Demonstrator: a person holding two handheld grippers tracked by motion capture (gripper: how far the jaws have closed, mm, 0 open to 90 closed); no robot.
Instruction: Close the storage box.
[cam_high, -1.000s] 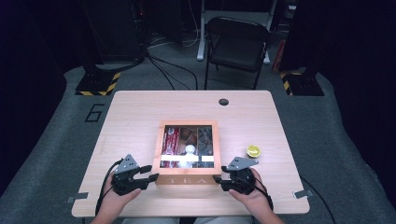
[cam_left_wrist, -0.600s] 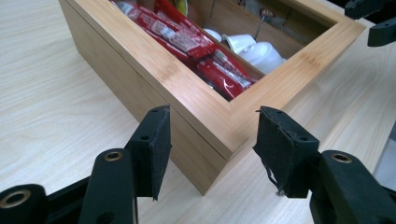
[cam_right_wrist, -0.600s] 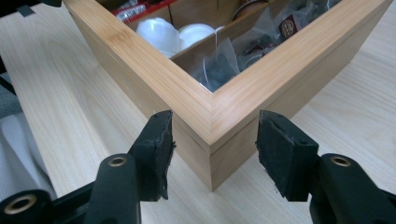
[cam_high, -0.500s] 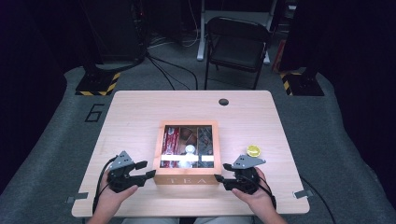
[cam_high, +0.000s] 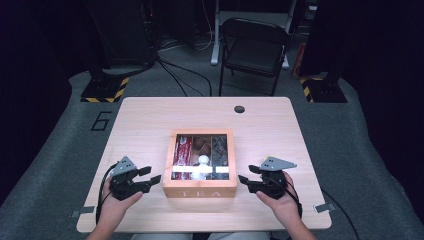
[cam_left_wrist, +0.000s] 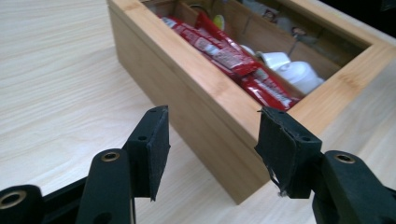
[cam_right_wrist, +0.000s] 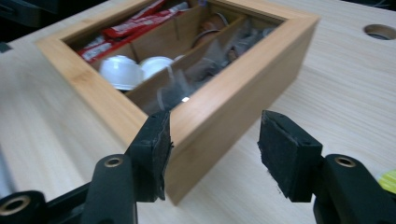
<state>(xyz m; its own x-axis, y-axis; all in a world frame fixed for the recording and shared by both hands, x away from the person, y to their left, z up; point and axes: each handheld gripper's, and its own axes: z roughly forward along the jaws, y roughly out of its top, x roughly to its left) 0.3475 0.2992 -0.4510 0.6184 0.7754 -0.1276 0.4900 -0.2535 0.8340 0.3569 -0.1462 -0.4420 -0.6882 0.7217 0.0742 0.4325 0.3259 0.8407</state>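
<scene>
— Tea box (cam_high: 201, 165) where, exactly?
— Centre-bottom of the frame on the wooden surface (cam_high: 150, 120), between both grippers. Left gripper (cam_high: 150, 176) just beside its left wall, right gripper (cam_high: 246, 179) just beside its right; both gaping, empty, about equally near.
— Room?
— Dark; folding chair (cam_high: 255, 47) at upper centre.

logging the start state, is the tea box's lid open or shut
Shut, it seems: the tea box has a framed clear pane lying flat on top, catching glare, with red packets visible beneath.
</scene>
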